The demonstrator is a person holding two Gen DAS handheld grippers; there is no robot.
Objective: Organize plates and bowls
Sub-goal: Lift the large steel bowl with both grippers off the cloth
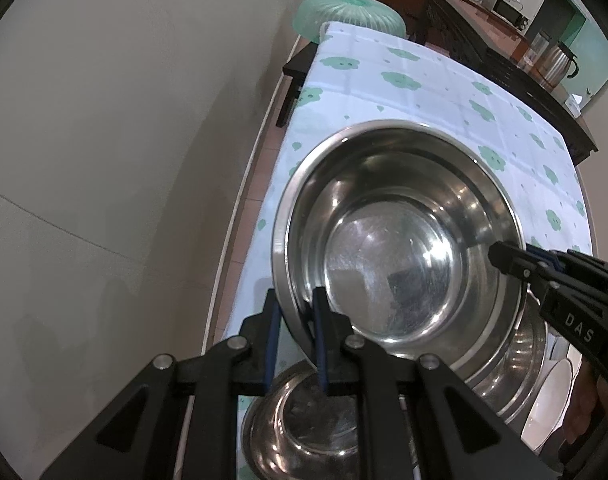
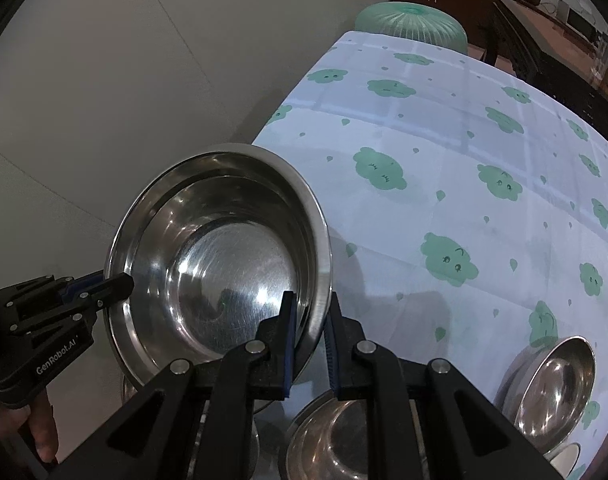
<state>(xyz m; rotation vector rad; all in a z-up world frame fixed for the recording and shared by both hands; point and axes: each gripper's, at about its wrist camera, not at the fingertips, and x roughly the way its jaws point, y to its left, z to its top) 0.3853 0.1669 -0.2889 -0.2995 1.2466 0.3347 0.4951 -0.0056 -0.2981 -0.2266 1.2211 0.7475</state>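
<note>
Both grippers were clamped on opposite rims of the basin (image 1: pixel 399 240): left gripper (image 1: pixel 296 336), right gripper (image 2: pixel 309 344). The basin hung tilted above smaller bowls (image 2: pixel 335 440), over the tablecloth (image 2: pixel 463 160). Lowering it well probably required level, matched hands. Legible markings: "GenRobot.AI" on the left gripper, "DAS" on the right.

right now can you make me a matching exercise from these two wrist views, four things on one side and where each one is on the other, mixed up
Things:
1. large steel bowl
2. green ribbed basin
3. left gripper
4. right gripper

Places:
A. upside down past the far end of the tablecloth
B. clamped on the bowl's right rim
C. held tilted between both grippers
D. clamped on the bowl's left rim

Pairs: 1-C, 2-A, 3-D, 4-B
</note>
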